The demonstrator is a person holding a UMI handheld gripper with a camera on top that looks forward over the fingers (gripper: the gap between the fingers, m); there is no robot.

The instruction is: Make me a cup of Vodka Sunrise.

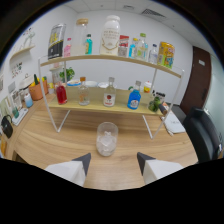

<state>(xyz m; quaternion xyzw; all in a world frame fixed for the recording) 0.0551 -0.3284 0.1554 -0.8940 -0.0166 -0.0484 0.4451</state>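
A clear glass (106, 138) holding ice stands on the wooden table (60, 145), just ahead of my gripper (114, 161), a little toward the left finger. My fingers (83, 162) are spread wide with nothing between them. Beyond the glass, a two-tier wooden shelf (115, 106) carries bottles. On its lower tier stand a red-liquid bottle (61, 93), a clear bottle (83, 93), a clear bottle with a red label (109, 93) and a blue bottle (134, 97).
The upper tier holds a large white bottle (110, 35), a dark carton (56, 42), a yellow can (165, 54) and other bottles. An orange pot (35, 90) and small items sit left of the shelf. A black chair (204, 132) stands at the right.
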